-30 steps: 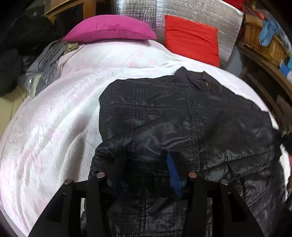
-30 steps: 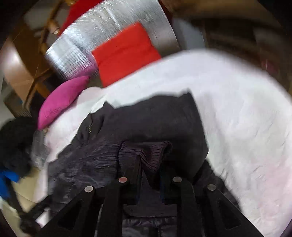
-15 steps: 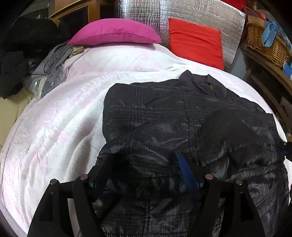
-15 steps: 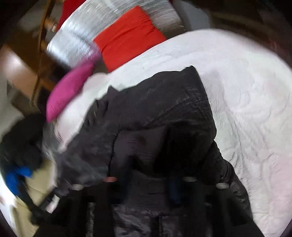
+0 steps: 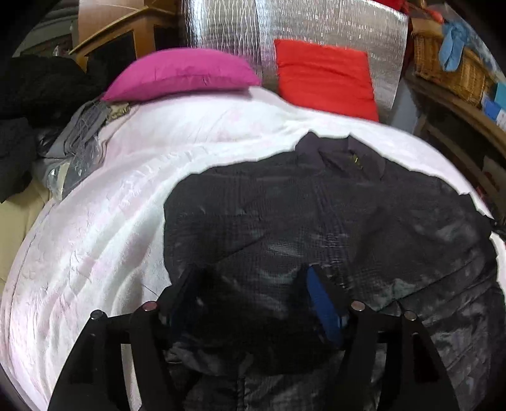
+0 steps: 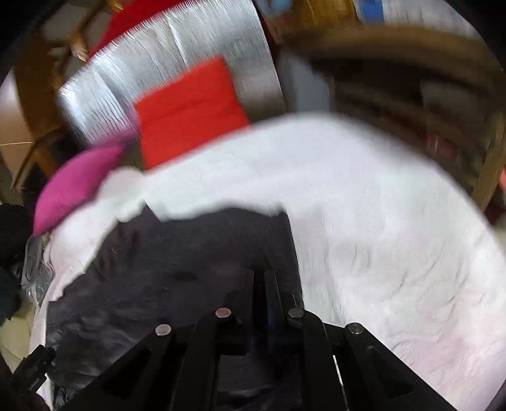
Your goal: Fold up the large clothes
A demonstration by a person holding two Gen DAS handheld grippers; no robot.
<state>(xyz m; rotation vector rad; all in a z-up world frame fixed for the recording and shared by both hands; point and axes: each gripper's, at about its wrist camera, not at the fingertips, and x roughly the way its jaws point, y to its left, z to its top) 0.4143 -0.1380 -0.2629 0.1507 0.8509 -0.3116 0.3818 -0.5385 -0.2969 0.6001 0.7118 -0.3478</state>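
A dark quilted jacket (image 5: 316,221) lies on a white bedspread (image 5: 110,221), collar toward the far pillows, with both sleeves folded in over its front. My left gripper (image 5: 253,284) is open, its fingers spread just above the jacket's lower front. In the blurred right wrist view the jacket (image 6: 174,259) fills the lower left. My right gripper (image 6: 259,278) has its fingers close together at the jacket's right edge; nothing shows between them.
A magenta pillow (image 5: 180,76) and a red cushion (image 5: 325,82) lean on a silver panel (image 5: 316,25) at the bed's head. Dark and grey clothes (image 5: 72,139) pile at the left edge. A wicker basket (image 5: 449,66) sits on wooden shelves at the right.
My right gripper let go of the ribbed sleeve cuff, closed and drew back to the right; the sleeve now lies over the jacket. My left gripper stayed open and shifted slightly.
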